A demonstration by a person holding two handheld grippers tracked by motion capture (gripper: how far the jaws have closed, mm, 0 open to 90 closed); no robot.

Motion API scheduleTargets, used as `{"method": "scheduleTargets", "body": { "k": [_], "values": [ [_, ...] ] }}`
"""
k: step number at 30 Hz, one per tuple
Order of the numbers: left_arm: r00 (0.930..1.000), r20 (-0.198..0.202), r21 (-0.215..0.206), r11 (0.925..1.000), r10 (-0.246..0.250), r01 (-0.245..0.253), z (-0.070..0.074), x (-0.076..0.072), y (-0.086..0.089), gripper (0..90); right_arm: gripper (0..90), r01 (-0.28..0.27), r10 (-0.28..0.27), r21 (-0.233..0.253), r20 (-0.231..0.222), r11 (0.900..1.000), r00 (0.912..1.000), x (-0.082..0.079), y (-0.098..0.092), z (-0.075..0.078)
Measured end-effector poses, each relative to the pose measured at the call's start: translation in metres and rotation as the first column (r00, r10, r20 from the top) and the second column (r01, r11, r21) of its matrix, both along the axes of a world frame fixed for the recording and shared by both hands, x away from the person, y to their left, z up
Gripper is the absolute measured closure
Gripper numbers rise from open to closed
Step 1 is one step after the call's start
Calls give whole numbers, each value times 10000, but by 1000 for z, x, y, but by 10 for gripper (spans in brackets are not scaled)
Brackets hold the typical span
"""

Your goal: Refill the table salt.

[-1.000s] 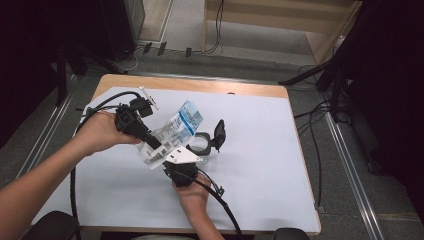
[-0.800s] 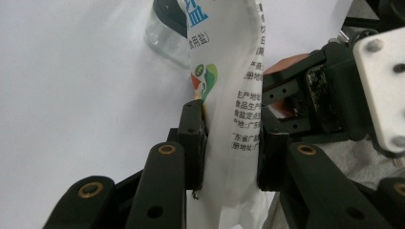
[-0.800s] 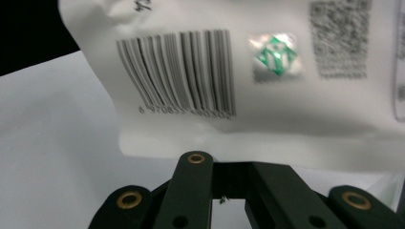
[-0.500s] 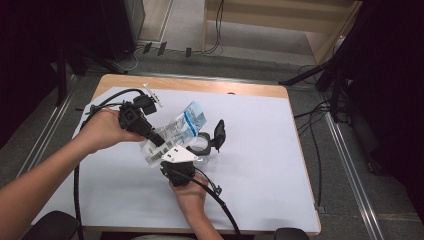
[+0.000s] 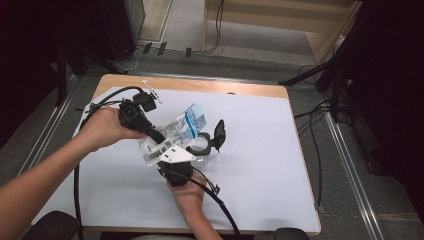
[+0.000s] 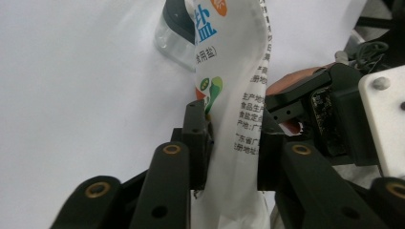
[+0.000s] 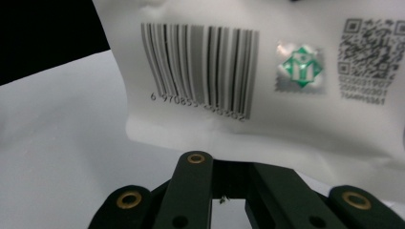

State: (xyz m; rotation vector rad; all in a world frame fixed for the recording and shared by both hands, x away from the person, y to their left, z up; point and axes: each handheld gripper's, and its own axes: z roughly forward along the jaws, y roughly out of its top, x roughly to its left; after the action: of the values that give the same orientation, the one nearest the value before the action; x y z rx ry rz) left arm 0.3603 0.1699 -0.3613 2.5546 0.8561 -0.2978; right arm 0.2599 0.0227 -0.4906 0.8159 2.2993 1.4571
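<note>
White plastic salt bag [image 5: 186,127] sits slightly higher at centre frame than a second ago, tilted above the open jar [image 5: 201,145] on the counter [image 5: 260,165]. Left hand-held gripper [image 6: 232,143] pinches the bag. Right hand-held gripper [image 7: 229,179] looks nearly closed under the bag's seam; whether it grips is unclear.

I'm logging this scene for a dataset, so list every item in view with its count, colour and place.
salt bag: 1, white with blue print, held up above the table's middle, tilted toward the jar.
jar: 1, clear, on the table beside the bag.
jar lid: 1, black, flipped up at the jar's right.
table: 1, white top with wooden edge, centre of the high view.
left claw: 1, black, shut on the bag's lower part.
right claw: 1, black with a pale plate, by the bag's bottom edge; its grip is unclear.
hands: 2, one on each claw.
</note>
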Motion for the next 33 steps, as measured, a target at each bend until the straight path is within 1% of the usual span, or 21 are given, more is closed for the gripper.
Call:
{"method": "scheduleTargets", "body": {
  "k": [1, 2, 4, 5, 6, 7, 8, 9, 15, 16, 17, 18, 21, 23, 24, 27, 28, 31, 32, 33],
  "values": [
    [10000, -6, 86, 9999, 57, -57, 0, -1, -2, 757, 900, -26, 26, -60, -37, 10000, 10000, -1, 1, -1],
    [10000, -17, 238, 9997, 24, -24, 1, -1, -3, 759, 900, -27, 27, -146, 25, 9999, 10000, -2, 1, -1],
    [10000, -20, 389, 9992, -18, 18, 2, -1, -4, 764, 900, -50, 52, -206, 133, 9998, 9999, -5, 1, -1],
    [9999, -5, 346, 9993, 104, -104, 1, -1, -6, 766, 900, -44, 49, -219, 225, 9998, 9997, -5, 1, -1],
    [10000, -19, 396, 9992, 45, -44, 1, 0, -6, 766, 900, -69, 73, -217, 175, 9997, 9998, -6, 1, -1],
    [9999, 0, 373, 9992, 149, -149, 1, 0, -9, 765, 900, -73, 77, -232, 184, 9997, 9998, -6, 1, -1],
    [10000, -21, 398, 9992, 70, -69, 2, 0, -9, 764, 900, -56, 59, -196, 158, 9998, 9999, -6, 1, -1],
    [9999, -112, 411, 9991, 103, -99, 2, 1, -10, 763, 900, -57, 60, -181, 153, 9998, 9999, -5, 1, -1],
    [9999, -124, 508, 9987, 36, -29, 5, 4, -14, 751, 900, -10, 11, -50, 105, 10000, 9999, -5, 0, 1],
    [9998, -167, 436, 9990, 61, -54, 6, 4, -15, 750, 900, -14, 14, -41, 116, 10000, 9999, -5, 0, 2],
    [9998, -216, 466, 9989, -35, 45, 7, 5, -15, 748, 900, 3, -3, -22, 227, 10000, 9997, -4, 0, 3],
    [9997, -230, 382, 9992, 100, -91, 8, 5, -16, 746, 900, -37, 37, 11, 192, 10000, 9998, -4, 1, 4],
    [9996, -277, 497, 9988, 0, 13, 9, 7, -17, 740, 900, -67, 67, 29, 243, 10000, 9997, -5, 2, 6],
    [9994, -346, 473, 9989, 0, 16, 10, 8, -17, 731, 900, -76, 75, 39, 243, 10000, 9997, -5, 2, 7],
    [9991, -409, 462, 9989, 53, -34, 11, 8, -17, 722, 900, -77, 76, 43, 256, 10000, 9996, -5, 2, 7],
    [9991, -415, 358, 9993, 132, -117, 12, 9, -17, 711, 900, -86, 85, 46, 250, 10000, 9997, -4, 3, 8],
    [9987, -435, 288, 9993, 256, -244, 11, 9, -17, 711, 900, -98, 97, 37, 248, 9999, 9996, -3, 3, 8],
    [9983, -472, 260, 9991, 335, -323, 13, 10, -16, 709, 900, -141, 139, 65, 263, 9999, 9996, -3, 4, 9],
    [9982, -515, 292, 9992, 291, -276, 14, 11, -15, 709, 900, -136, 135, 59, 272, 9999, 9995, -3, 5, 10],
    [9985, -412, 268, 9991, 350, -339, 14, 10, -15, 710, 900, -159, 157, 59, 323, 9999, 9994, -2, 5, 10]
  ]
}}
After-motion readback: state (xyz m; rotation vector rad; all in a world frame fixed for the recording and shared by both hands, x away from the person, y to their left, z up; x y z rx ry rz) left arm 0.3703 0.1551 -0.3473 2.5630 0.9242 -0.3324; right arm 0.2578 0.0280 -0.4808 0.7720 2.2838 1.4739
